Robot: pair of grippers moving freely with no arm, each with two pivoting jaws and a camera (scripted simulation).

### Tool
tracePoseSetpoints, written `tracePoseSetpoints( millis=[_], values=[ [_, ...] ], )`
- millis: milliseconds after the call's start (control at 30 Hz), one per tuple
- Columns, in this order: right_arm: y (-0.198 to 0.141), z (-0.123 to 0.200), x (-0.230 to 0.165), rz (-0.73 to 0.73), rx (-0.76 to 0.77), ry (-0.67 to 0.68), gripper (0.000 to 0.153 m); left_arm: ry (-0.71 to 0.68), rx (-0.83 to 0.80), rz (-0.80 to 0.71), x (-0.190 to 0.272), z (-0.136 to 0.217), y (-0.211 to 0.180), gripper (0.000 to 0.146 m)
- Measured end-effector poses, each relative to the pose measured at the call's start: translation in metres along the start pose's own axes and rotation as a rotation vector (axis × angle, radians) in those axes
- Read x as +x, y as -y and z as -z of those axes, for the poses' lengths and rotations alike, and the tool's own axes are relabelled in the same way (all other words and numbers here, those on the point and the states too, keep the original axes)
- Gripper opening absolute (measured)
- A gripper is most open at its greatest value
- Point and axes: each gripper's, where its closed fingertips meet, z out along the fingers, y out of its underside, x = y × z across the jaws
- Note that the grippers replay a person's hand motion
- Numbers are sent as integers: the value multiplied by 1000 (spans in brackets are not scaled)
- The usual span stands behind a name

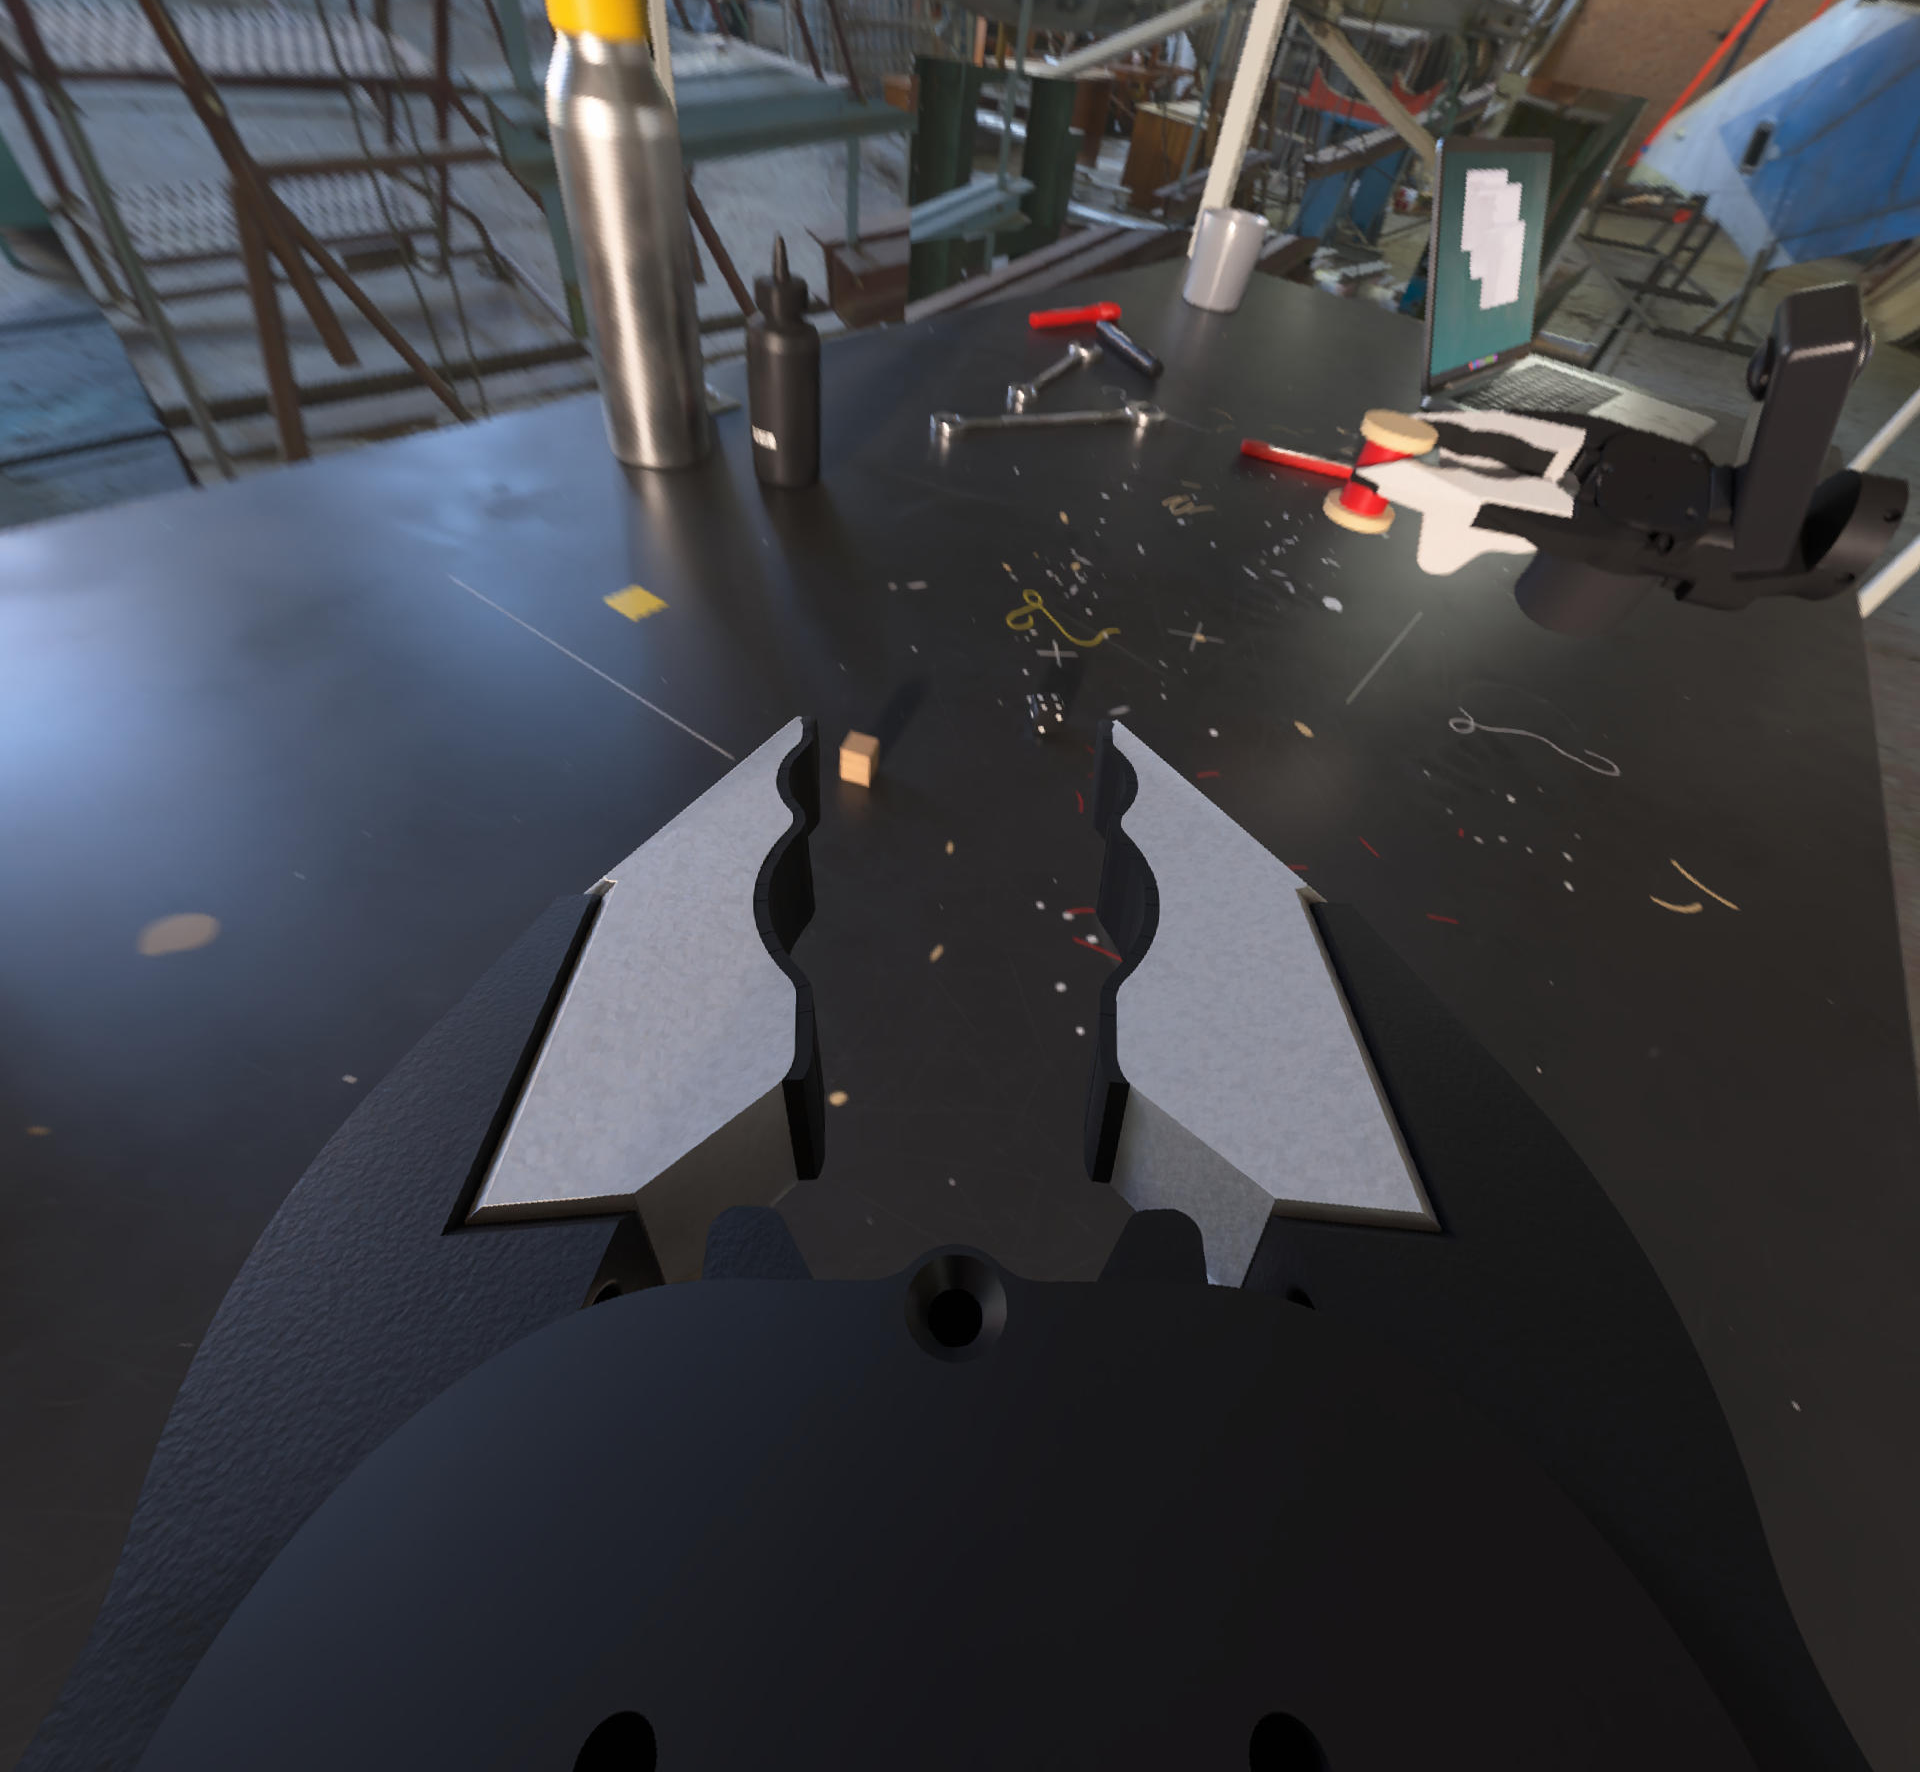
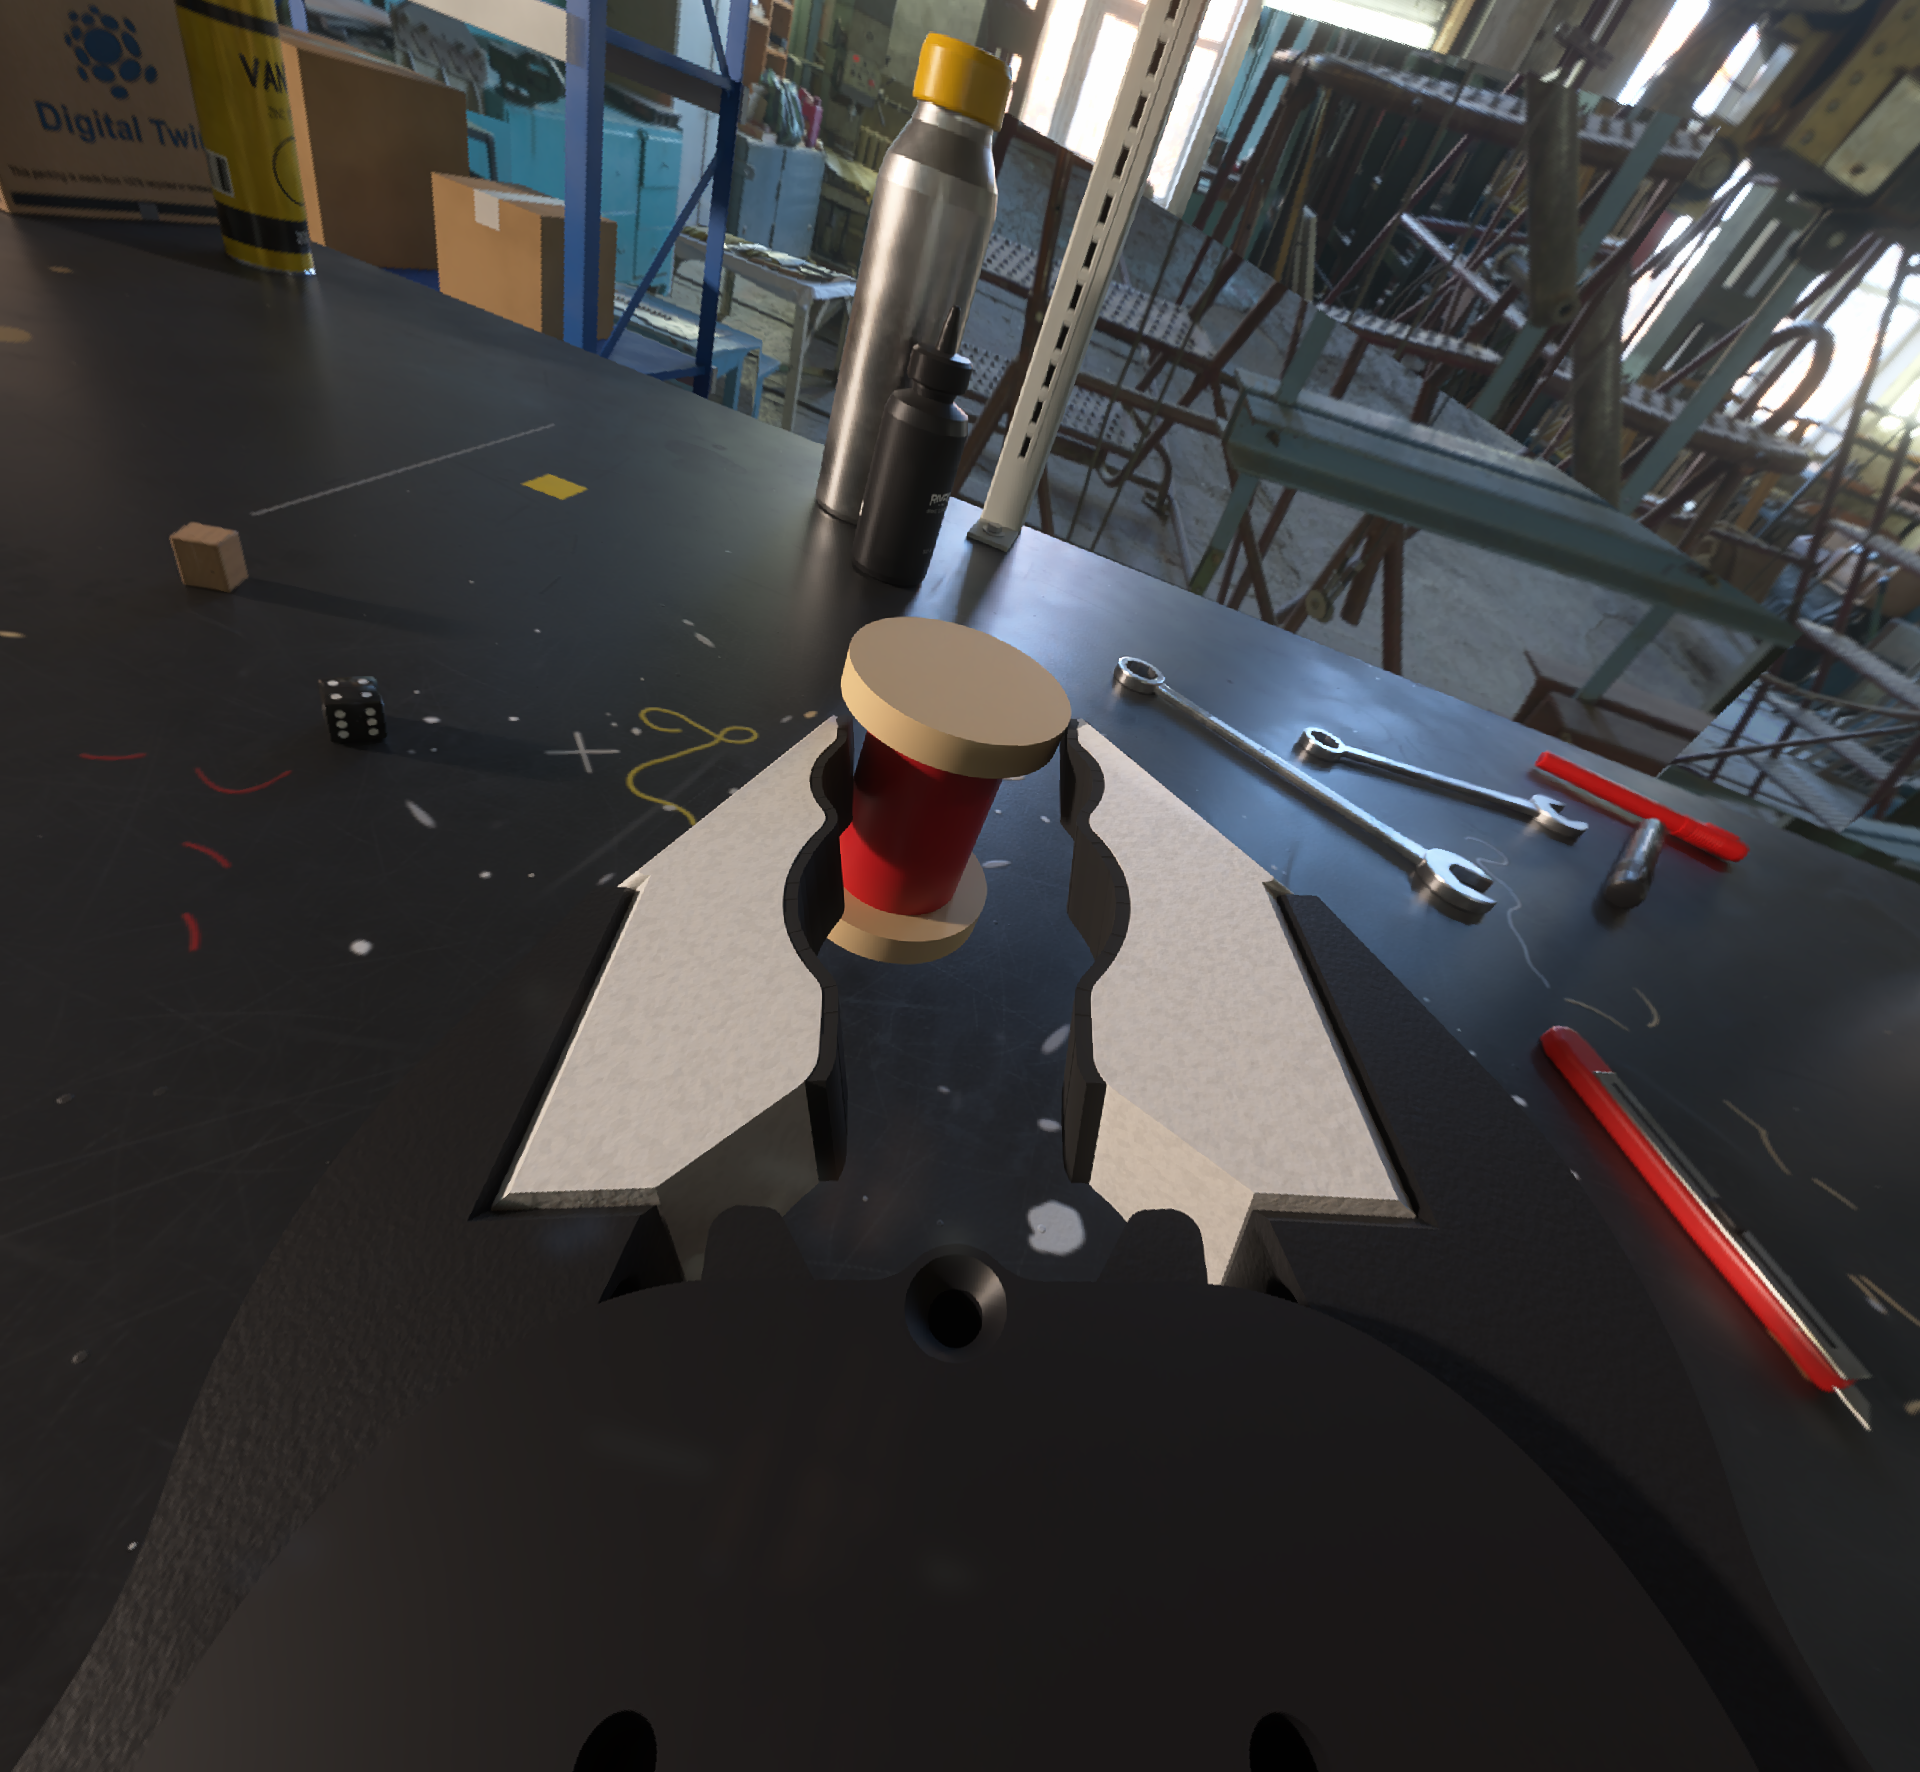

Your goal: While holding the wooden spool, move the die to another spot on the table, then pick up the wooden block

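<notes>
My right gripper is shut on the wooden spool, which has red thread and pale flanges and is held tilted between the fingertips. The spool also shows at the far right of the left wrist view. My left gripper is open and empty, low over the black table. The small wooden block lies just beyond its left fingertip. The black die with white pips lies just beyond its right fingertip. In the right wrist view the block and die lie at the left.
A steel bottle with a yellow cap and a black squeeze bottle stand at the back left. Wrenches, red-handled tools, a white cup and a laptop lie beyond. A red utility knife lies beside my right gripper.
</notes>
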Motion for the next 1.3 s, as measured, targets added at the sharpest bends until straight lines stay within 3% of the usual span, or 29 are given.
tracePoseSetpoints(
  millis=[300,467,733,1067,1300],
  values=[
    [-10,-1,15,-58,-16,-28,40,-146,-145,73,14,-54,-56,50],
    [-1,4,18,-108,40,-36,40,-176,-168,49,31,-83,-61,69],
    [12,20,35,-160,119,-124,40,-104,-218,37,32,-99,-73,74],
    [22,33,43,-169,166,-151,40,65,-287,51,-31,-106,-67,73],
    [23,41,55,-160,164,-211,40,178,-433,-74,-79,-131,-83,72]
  ],
)
